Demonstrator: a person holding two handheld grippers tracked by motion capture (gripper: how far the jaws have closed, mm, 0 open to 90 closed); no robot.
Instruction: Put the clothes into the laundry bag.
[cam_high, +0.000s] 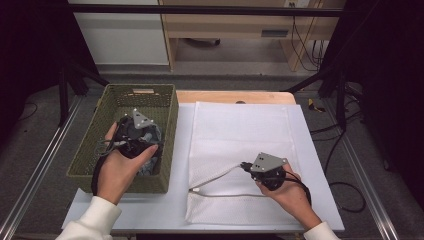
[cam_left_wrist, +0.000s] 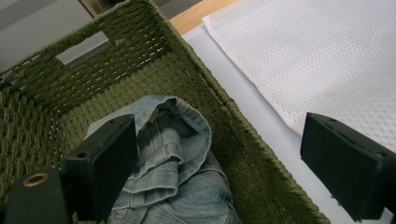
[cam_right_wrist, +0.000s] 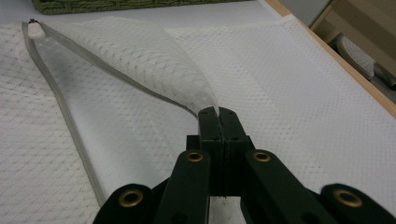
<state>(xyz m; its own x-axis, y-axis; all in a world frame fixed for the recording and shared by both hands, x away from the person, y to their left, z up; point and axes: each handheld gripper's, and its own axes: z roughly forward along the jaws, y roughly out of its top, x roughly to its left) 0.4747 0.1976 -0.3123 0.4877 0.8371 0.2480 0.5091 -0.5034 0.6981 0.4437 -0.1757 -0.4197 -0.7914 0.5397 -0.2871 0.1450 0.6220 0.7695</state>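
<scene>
The table (cam_high: 310, 150) has a pale grey top, with a strip of bare wood along its far edge. On its left side stands a green woven basket (cam_high: 170, 130), reaching from the far edge almost to the near edge. Just beside it, in the middle, a white mesh bag (cam_high: 240, 130) lies flat, its long side running from far edge to near edge.

One green woven rectangular basket (cam_high: 167, 107), one crumpled blue denim garment (cam_left_wrist: 180, 154) and one white zippered mesh bag (cam_high: 240, 130).
</scene>
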